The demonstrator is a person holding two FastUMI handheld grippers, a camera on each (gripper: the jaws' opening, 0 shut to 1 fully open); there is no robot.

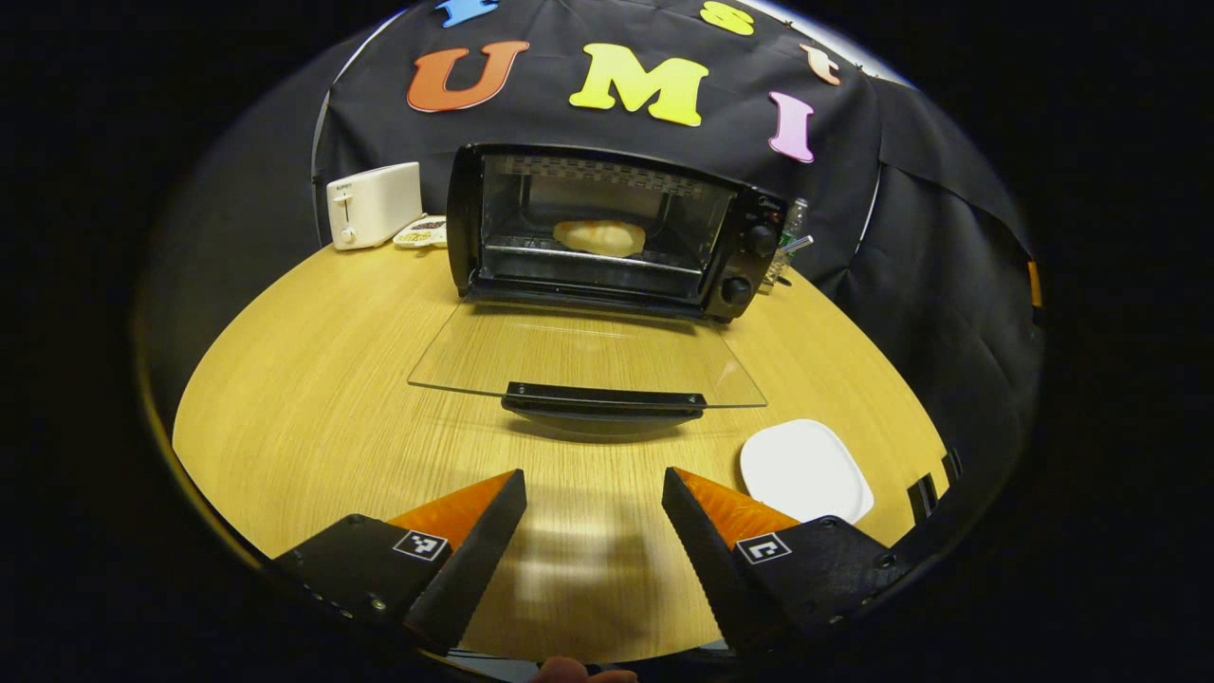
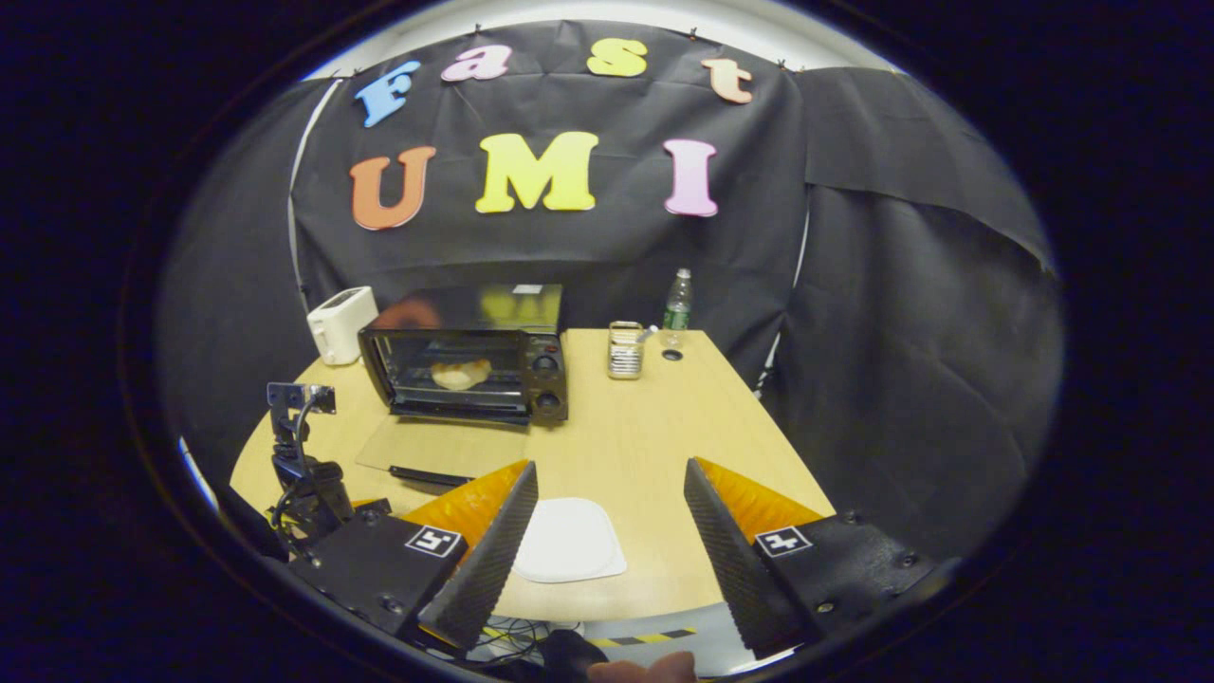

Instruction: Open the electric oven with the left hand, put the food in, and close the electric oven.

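The black electric oven [image 1: 607, 228] stands at the back of the round wooden table with its glass door [image 1: 588, 356] folded down flat. A pale piece of bread [image 1: 599, 237] lies on the rack inside. My left gripper [image 1: 593, 484] is open and empty above the table, a short way in front of the door handle [image 1: 602, 398]. In the right gripper view the oven [image 2: 469, 375] sits far left with the bread [image 2: 460, 373] inside. My right gripper [image 2: 612, 474] is open and empty above the white plate [image 2: 569, 539]. The left gripper's camera mount [image 2: 296, 398] shows at the left.
An empty white plate [image 1: 804, 470] lies at the front right of the table. A white toaster [image 1: 373, 204] and a small dish [image 1: 422, 230] stand left of the oven. A metal tin [image 2: 625, 349] and a bottle [image 2: 676, 304] stand right of it.
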